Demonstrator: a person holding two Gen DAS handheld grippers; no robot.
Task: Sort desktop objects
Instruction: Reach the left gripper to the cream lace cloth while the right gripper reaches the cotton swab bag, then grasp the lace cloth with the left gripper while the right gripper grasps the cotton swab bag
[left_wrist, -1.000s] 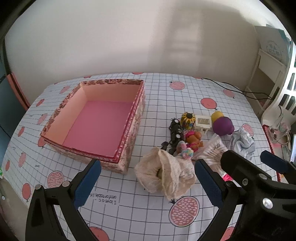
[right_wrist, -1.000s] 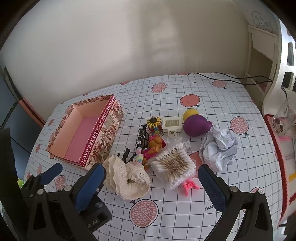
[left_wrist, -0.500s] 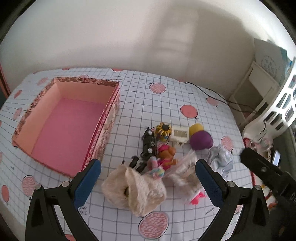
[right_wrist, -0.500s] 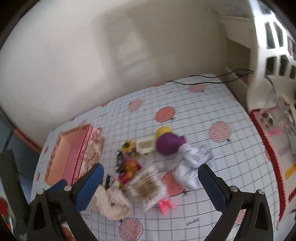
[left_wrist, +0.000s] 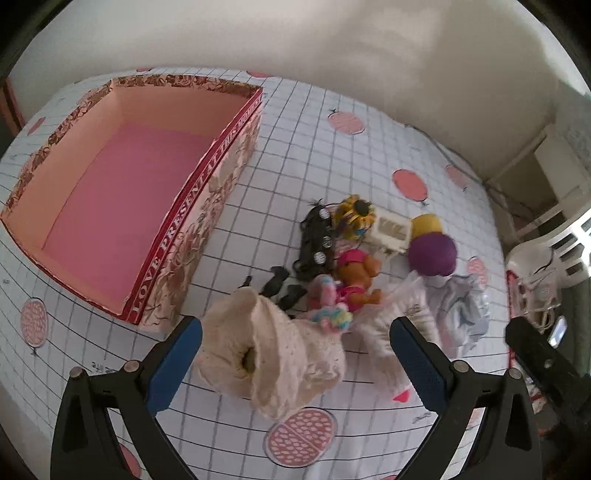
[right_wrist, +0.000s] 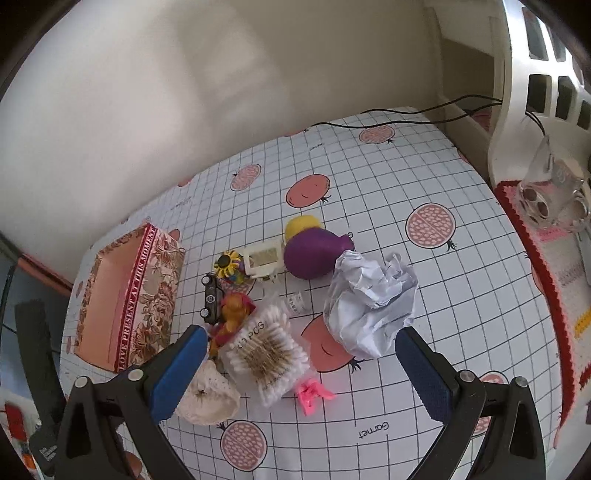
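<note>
On the checked tablecloth (left_wrist: 280, 155), the cream cloth (left_wrist: 269, 347) sat between my left gripper (left_wrist: 295, 354)'s spread fingers. It looked soft and light; I judged its bunched middle the best hold. My right gripper (right_wrist: 295, 373) hung spread and empty.

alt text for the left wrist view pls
Open left gripper hovers over a cream lace cloth at the near edge of a clutter pile on the gridded tablecloth. An open, empty pink box sits to the left.

The cotton swab pack (left_wrist: 402, 314) seems blurred, partly behind the cream cloth (left_wrist: 269, 347).
</note>
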